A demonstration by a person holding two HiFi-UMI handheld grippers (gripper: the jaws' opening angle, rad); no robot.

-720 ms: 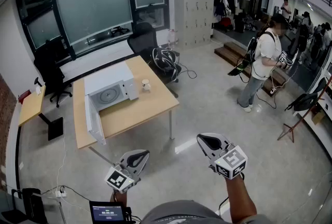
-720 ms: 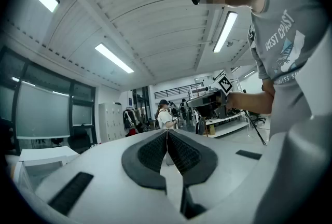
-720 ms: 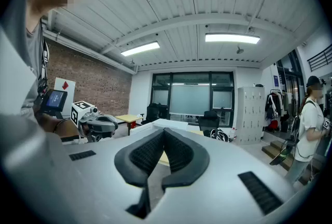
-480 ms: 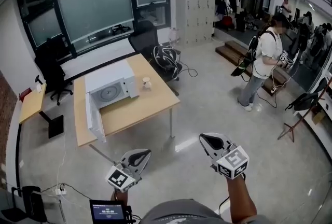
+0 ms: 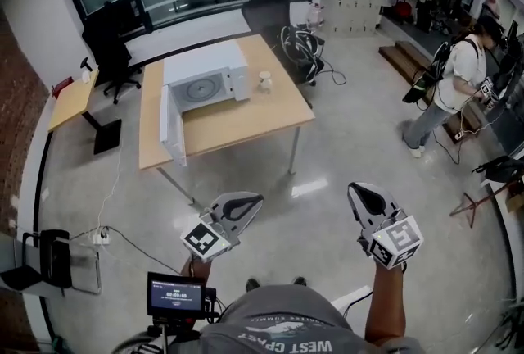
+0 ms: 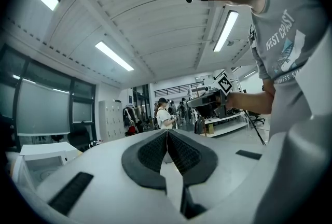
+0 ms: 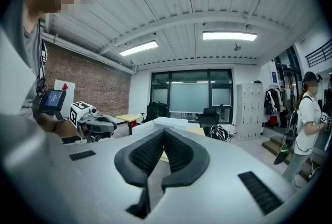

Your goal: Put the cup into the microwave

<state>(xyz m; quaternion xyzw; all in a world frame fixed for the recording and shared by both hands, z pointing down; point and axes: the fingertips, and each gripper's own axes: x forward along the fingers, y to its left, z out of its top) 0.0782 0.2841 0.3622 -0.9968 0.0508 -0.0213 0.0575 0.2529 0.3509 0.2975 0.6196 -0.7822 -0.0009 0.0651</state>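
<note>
- Holding left gripper (image 5: pixel 250 201) and right gripper (image 5: pixel 366 195) out, jaws pressed together and empty, well apart from the bench (image 5: pixel 246 119).
- Needing to walk in, spreading one gripper's jaws before meeting the cup (image 5: pixel 264 81), standing just beside the open microwave (image 5: pixel 205 75).
- Failing to show the cup's handle or contents: too small.

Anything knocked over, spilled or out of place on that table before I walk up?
Nothing stands out. The microwave sits on the wooden table with its door swung open, and the cup stands beside it, apparently upright. No spill shows, though the cup is small from here.
</note>
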